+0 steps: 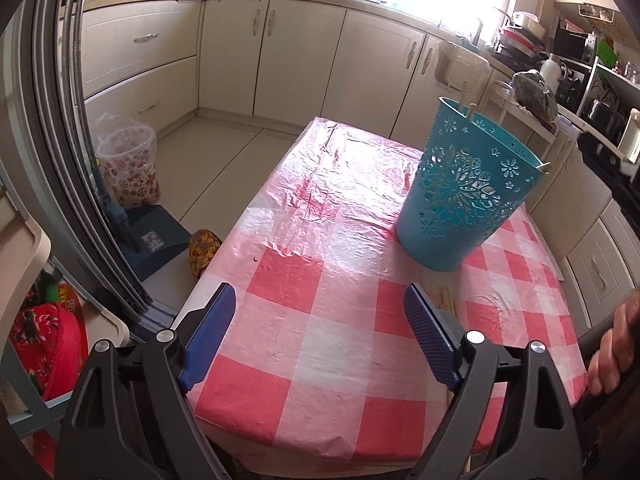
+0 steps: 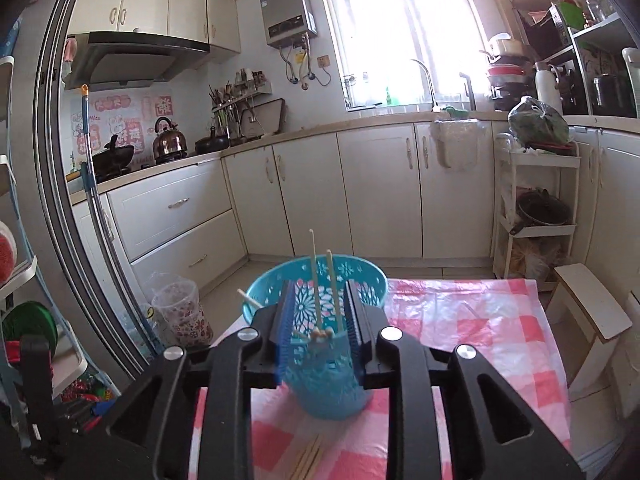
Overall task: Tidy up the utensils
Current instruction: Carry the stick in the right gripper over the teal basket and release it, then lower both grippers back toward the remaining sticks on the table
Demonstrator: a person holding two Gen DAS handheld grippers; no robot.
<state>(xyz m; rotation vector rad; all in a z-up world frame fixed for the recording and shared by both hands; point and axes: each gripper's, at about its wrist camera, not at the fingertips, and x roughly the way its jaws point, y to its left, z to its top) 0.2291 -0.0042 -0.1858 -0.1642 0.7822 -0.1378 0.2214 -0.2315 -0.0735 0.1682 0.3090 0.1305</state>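
Observation:
A turquoise cut-out basket [image 1: 464, 196] stands on the red-and-white checked table [image 1: 320, 340], with chopsticks [image 1: 466, 96] poking out of it. My left gripper [image 1: 320, 304] is open and empty, low over the near table, left of the basket. More chopsticks [image 1: 448, 300] lie on the cloth behind its right finger. In the right wrist view my right gripper [image 2: 318, 300] is open above the basket [image 2: 320, 360]. Two pale chopsticks [image 2: 324, 288] stand upright in the basket between the jaws, touching neither. Loose chopsticks [image 2: 310, 460] lie on the table below.
The table's left edge drops to the floor, where a flowered bin [image 1: 128, 168] and a blue dustpan [image 1: 156, 236] stand. A sliding door frame [image 1: 80, 160] runs along the left. Kitchen cabinets [image 2: 360, 192] and a white rack [image 2: 536, 208] lie beyond the table.

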